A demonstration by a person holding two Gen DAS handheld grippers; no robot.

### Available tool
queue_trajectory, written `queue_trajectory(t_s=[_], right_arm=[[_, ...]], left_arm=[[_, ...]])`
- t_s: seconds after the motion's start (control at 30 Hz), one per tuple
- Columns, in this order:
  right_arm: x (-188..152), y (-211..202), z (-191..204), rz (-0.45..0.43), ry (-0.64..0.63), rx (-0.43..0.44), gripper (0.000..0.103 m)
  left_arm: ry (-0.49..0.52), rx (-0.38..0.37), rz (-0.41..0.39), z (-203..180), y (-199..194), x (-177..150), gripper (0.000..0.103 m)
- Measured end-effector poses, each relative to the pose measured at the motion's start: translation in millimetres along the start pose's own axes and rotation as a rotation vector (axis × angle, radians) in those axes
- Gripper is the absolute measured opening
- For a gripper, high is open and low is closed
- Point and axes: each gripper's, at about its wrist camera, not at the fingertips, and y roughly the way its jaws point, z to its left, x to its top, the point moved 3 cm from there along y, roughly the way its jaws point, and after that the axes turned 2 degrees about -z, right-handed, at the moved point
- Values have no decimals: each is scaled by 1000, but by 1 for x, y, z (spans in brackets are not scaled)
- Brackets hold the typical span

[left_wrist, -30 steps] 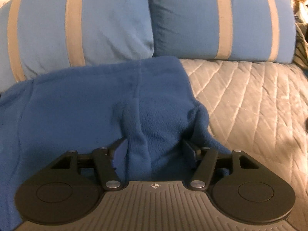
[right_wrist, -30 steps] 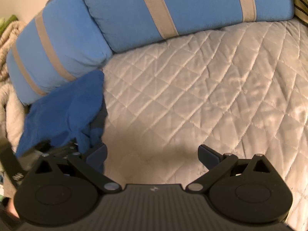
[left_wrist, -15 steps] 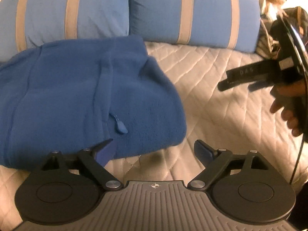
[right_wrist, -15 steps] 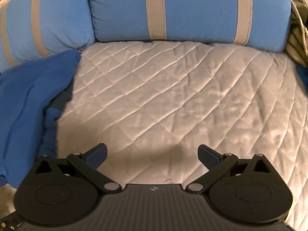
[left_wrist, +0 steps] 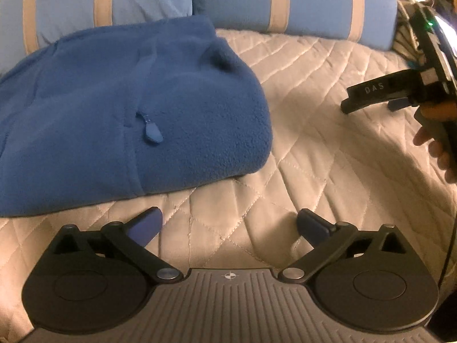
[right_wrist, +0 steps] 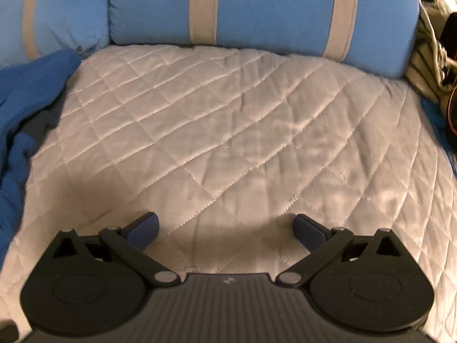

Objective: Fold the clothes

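Bed surface: a pale quilt point(left_wrist: 328, 148) with diamond stitching, seen in both wrist views. Two light-blue pillows with tan stripes are set along its far edge, one to the left point(left_wrist: 94, 3) and one to the right point(left_wrist: 300, 3). At the right edge of the right wrist view a heap of striped cloth and dark items point(right_wrist: 437, 57) is noted; what they are cannot be told.

The fleece point(left_wrist: 128, 120), dark blue, is laid folded on the quilt at the left, its far edge lying against the left pillow. In the right wrist view only its edge point(right_wrist: 25, 100) is seen, at far left. Its long axis is run left to right across the left wrist view; the rounded folded end is pointed right, toward the open quilt. A zipper pull point(left_wrist: 152, 134) is seen on top, its seam running from the near edge toward the pillows.

Left gripper point(left_wrist: 230, 225): jaws have just been opening and are now spread wide, nothing between them, bare quilt beneath, just short of the fleece's near edge.

Right gripper point(right_wrist: 225, 227): jaws spread wide, empty, over bare quilt, well apart from the fleece. From the left wrist view it point(left_wrist: 371, 97) is seen at far right, gripped by a hand point(left_wrist: 437, 143). Nothing is found lying between the grippers and the fleece.
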Motion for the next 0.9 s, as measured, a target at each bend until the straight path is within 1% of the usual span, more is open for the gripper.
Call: queue_trajectory(t_s=[0.07,0.17,0.33,0.63,0.9], right_arm=[[-3,-2,-1,-23,8,-5,103],[-5,-3,1,-43,3,-20,103],[-5,-4,2,-49,11,-35,103],[-7,-1,4,-70,21,-47,103],[-8,-1,2,-80,20,-43,103]], left_arm=[[-5,13,19,-3,0,1,103],[3,20,10,-5,-1,-3,103],[10,8,-10,-4,-4,-9,103],[13,8,-16,-3,-10,-12,103],[15,12,-26,-4,-11,-14,103]])
